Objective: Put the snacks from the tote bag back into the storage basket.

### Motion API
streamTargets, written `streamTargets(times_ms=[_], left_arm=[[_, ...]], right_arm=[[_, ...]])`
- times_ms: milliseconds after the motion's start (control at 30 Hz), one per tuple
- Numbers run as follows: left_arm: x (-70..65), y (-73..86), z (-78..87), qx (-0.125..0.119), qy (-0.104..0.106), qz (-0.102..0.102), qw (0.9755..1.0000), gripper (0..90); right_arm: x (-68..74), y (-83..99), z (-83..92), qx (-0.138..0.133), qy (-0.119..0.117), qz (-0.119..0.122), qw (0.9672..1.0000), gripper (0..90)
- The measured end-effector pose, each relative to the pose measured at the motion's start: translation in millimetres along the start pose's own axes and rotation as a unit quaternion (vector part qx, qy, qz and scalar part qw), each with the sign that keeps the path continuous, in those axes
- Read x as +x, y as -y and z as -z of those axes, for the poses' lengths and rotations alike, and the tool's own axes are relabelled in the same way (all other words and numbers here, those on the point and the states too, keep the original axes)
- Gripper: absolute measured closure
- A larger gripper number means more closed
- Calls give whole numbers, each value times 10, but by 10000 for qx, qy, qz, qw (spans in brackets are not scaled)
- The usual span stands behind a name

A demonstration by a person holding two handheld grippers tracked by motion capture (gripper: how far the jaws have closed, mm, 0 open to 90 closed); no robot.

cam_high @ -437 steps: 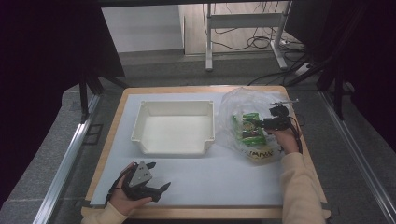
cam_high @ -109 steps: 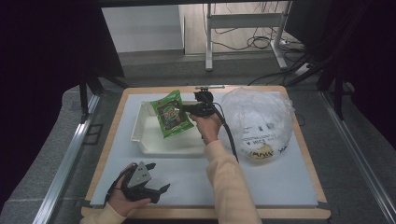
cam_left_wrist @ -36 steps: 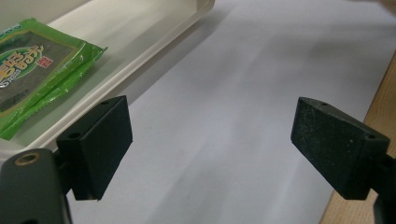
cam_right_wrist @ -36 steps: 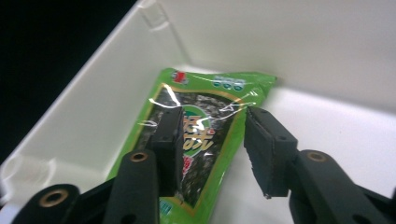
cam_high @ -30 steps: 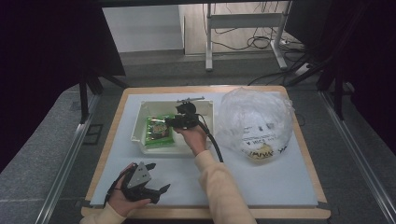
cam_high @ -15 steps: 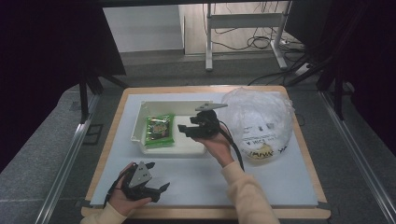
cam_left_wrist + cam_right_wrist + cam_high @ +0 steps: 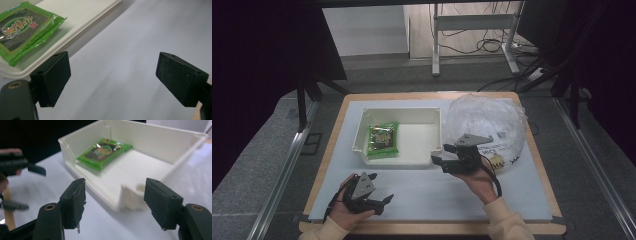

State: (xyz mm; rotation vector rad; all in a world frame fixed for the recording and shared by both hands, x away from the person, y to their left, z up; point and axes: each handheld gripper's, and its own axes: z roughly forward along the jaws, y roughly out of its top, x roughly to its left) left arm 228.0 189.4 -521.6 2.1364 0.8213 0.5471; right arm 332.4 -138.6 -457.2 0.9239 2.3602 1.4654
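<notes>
A green snack packet [image 7: 382, 140] lies flat in the left half of the white tray [image 7: 397, 111]. My right gripper [image 7: 441, 154] hovers just off the tray's near right corner and points left. Its jaws have just been opening and stand open with nothing between them. In the right gripper view [image 7: 115, 202] the packet [image 7: 105, 151] lies beyond the tray's [image 7: 155, 137] corner. My left gripper [image 7: 381, 187] rests open near the table's front edge. In the left gripper view [image 7: 113, 77] bare mat shows between the jaws, with the packet [image 7: 22, 27] at top left.
A crumpled clear plastic bag [image 7: 487, 120] with more packets inside sits right of the tray, behind my right hand. A white mat [image 7: 427, 192] covers the wooden table. My left gripper [image 7: 15, 165] appears blurred at the left of the right gripper view.
My right gripper has let go of the green packet in the tray and pulled back to the right, past the tray's near right corner. The left gripper has stayed put.
</notes>
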Motion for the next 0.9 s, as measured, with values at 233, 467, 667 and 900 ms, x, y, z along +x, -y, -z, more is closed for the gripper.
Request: streamTargets(times_ms=[233, 467, 667, 900], left_arm=[[29, 19, -13, 37, -46, 22, 10000, 125], [37, 23, -12, 31, -44, 0, 10000, 125], [30, 19, -16, 30, -24, -18, 10000, 125], [29, 2, -23, 2, -16, -40, 10000, 124]], right_arm=[[-86, 359, 276, 117, 134, 93, 9998, 339], [-146, 486, 319, 237, 187, 65, 9995, 331], [-121, 487, 309, 243, 195, 158, 9994, 316], [-99, 491, 364, 90, 293, 242, 9992, 289]])
